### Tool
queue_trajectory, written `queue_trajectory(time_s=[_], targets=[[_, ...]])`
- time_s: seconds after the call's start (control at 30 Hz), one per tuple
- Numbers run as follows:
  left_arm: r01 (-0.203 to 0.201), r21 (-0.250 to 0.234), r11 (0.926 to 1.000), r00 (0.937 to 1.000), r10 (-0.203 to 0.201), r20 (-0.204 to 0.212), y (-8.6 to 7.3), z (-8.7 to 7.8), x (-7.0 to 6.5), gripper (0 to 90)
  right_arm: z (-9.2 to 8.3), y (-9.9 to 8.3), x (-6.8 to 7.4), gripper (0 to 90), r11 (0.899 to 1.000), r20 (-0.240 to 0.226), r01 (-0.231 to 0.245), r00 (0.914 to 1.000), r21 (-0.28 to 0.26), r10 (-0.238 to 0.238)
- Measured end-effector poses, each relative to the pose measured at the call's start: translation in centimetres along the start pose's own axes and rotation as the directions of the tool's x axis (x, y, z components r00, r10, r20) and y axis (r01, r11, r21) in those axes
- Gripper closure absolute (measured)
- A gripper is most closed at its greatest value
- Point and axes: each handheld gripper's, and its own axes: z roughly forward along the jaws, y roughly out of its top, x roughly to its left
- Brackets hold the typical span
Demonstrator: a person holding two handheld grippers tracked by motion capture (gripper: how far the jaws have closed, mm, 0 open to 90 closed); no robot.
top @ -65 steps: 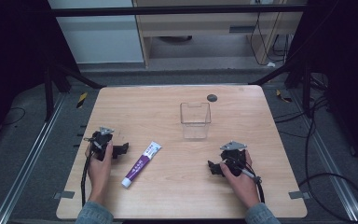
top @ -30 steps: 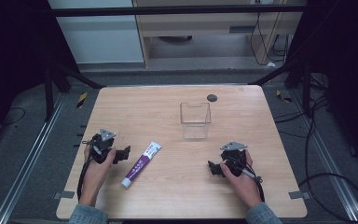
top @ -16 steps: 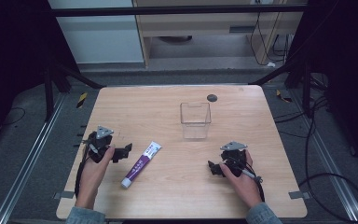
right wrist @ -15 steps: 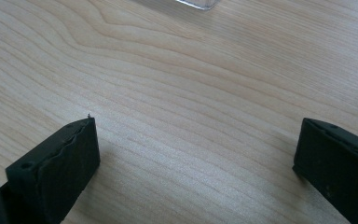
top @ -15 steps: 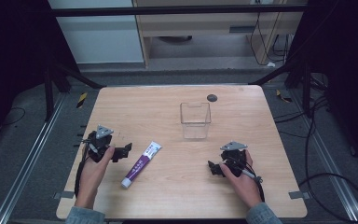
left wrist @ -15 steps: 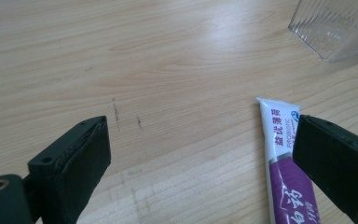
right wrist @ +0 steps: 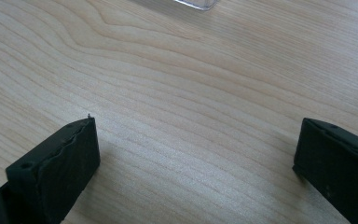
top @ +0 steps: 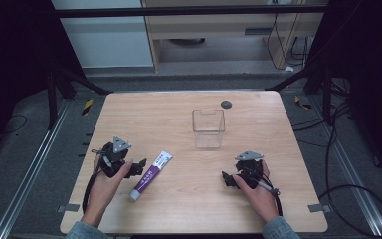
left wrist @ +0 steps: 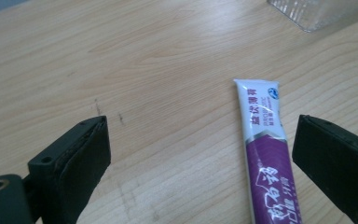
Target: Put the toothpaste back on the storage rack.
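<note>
A purple and white tube (top: 150, 174) lies flat on the wooden table (top: 159, 119), left of centre. My left gripper (top: 138, 168) is right beside it, open, jaws pointing at the tube's middle. In the left gripper view the tube (left wrist: 269, 158) lies between the wide-apart jaws, nearer the right one, with the left gripper (left wrist: 205, 154) touching nothing. A clear plastic box (top: 209, 128) stands upright at mid-table. My right gripper (top: 228, 179) rests low near the front right, open. In the right gripper view, only bare wood lies between the jaws of the right gripper (right wrist: 196, 154).
A small dark round disc (top: 226, 104) lies near the table's far edge behind the box. The box's corner (left wrist: 317, 11) shows at the top of the left gripper view. Dark floor, rails and cables surround the table.
My left gripper has shifted right and turned toward the tube, ending close against it. The right gripper has stayed in place.
</note>
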Motion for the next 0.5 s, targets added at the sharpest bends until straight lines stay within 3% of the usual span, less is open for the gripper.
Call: queue_trajectory(time_s=[0.07, 0.13, 0.3, 0.37, 0.4, 0.43, 0.5], targets=[[-0.022, 0.012, 0.9997, 0.9998, 0.022, -0.002, 0.3, 0.0, -0.4, 3.5, 0.0, 0.0, 0.0, 0.4, 1.0, 0.0, 0.0, 1.0, 0.001, 0.0], [-0.029, 0.03, 0.9991, 0.9994, 0.028, 0.018, 0.4, 0.2, -0.5, 3.6, 0.0, 0.0, 0.0, 0.4, 1.0, 0.0, 0.0, 1.0, 0.0, 0.0], [-0.028, 0.063, 0.9976, 0.9994, 0.027, 0.019, 1.0, 0.6, -0.8, 4.3, 0.0, 0.0, 0.0, 0.4, 1.0, 0.001, -0.001, 1.0, 0.0, 0.001], [-0.055, 0.085, 0.9948, 0.9981, 0.053, 0.03, 1.5, 0.8, -1.2, 3.9, 0.0, 0.0, 0.0, 0.4, 1.0, 0.001, -0.001, 1.0, 0.0, 0.001], [-0.095, 0.131, 0.9868, 0.9949, 0.09, 0.045, 1.8, 1.2, -1.7, 3.7, 0.0, 0.0, 0.0, 0.4, 1.0, 0.0, -0.001, 1.0, 0.0, 0.001], [-0.095, 0.131, 0.9868, 0.9949, 0.09, 0.045, 1.8, 1.2, -1.7, 3.7, 0.0, 0.0, 0.0, 0.4, 1.0, 0.0, -0.001, 1.0, 0.0, 0.001], [-0.141, 0.176, 0.9743, 0.9893, 0.131, 0.063, 1.9, 1.7, -2.3, 3.7, 0.0, 0.0, 0.0, 0.4, 1.0, 0.0, -0.001, 1.0, 0.0, 0.001]])
